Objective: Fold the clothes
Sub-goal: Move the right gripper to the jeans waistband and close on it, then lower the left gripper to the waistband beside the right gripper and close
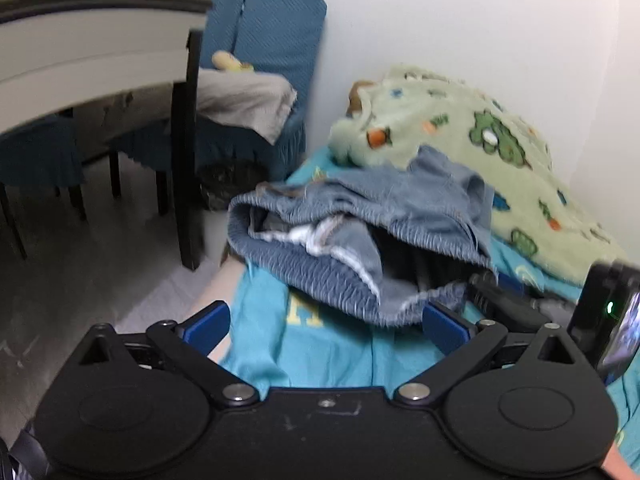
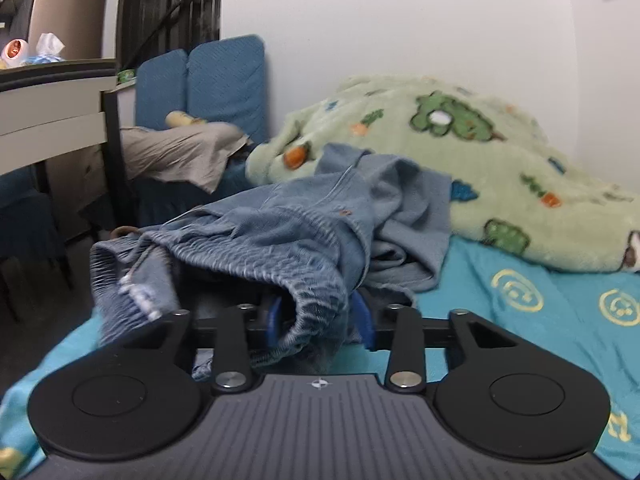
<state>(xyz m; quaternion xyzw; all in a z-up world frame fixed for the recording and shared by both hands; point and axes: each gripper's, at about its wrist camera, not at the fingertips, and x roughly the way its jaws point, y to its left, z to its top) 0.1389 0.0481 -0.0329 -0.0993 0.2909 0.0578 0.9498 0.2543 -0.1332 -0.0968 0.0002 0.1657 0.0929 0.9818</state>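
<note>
**Denim garment bunched on bed; right tongs clamped on waistband, left tongs spread**

The bed, covered in a turquoise sheet printed with yellow smiley marks, stands against a white wall. A pale green fleece blanket with cartoon animal and carrot prints lies heaped along the wall side of the bed.

The blue denim garment, with an elastic ribbed waistband and a white inner label, lies crumpled in a heap on the sheet, its far edge touching the blanket. It is unfolded. Whether it is shorts or trousers cannot be told.

Beyond the foot of the bed stands a chair with blue covers; a grey-beige cloth lies draped over its seat, with a yellowish object on top, too blurred to identify. To the left is a desk with a dark edge and dark legs; assorted items sit on it, indistinct.

Right tongs: blue fingers drawn close together, pinching a gathered fold of the garment's waistband between them.

Left tongs: blue fingers spread wide apart, low over the sheet at the near edge of the garment. The right-hand finger is touching or just beside the frayed hem; nothing sits between the fingers.

The right unit's camera body shows at the right edge of the left wrist view.
</note>
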